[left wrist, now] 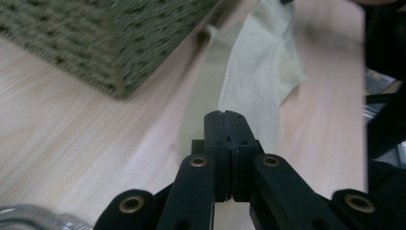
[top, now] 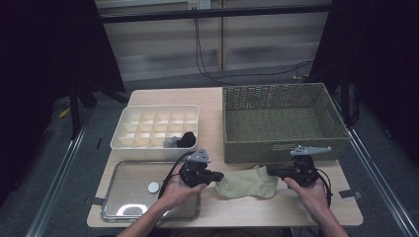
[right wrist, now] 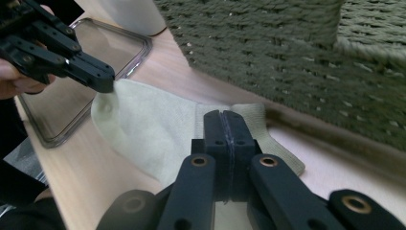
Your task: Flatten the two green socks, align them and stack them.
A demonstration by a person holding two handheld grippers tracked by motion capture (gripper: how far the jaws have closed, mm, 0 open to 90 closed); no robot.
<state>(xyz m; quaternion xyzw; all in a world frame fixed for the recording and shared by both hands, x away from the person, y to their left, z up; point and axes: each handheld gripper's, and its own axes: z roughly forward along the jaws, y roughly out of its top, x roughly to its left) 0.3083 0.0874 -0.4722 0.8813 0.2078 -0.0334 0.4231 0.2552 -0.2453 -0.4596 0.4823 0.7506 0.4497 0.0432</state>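
A pale green cloth [top: 247, 183] lies stretched on the wooden table in front of the basket. My left gripper [top: 220, 176] is shut on the cloth's left end, and in the right gripper view its black tip [right wrist: 106, 82] pinches a raised corner of the cloth [right wrist: 148, 124]. My right gripper [top: 269, 171] is shut on the right end. In the left gripper view the closed jaws [left wrist: 224, 115] meet the cloth [left wrist: 261, 67], which runs away from them toward the other hand. In the right gripper view the jaws [right wrist: 224, 115] are closed at the cloth's edge.
An olive wicker basket [top: 281, 121] stands just behind the cloth. At the back left a white divided box [top: 158, 107] holds a black item [top: 188, 139]. A shiny metal tray [top: 123, 207] with a white disc [top: 153, 187] sits under my left hand.
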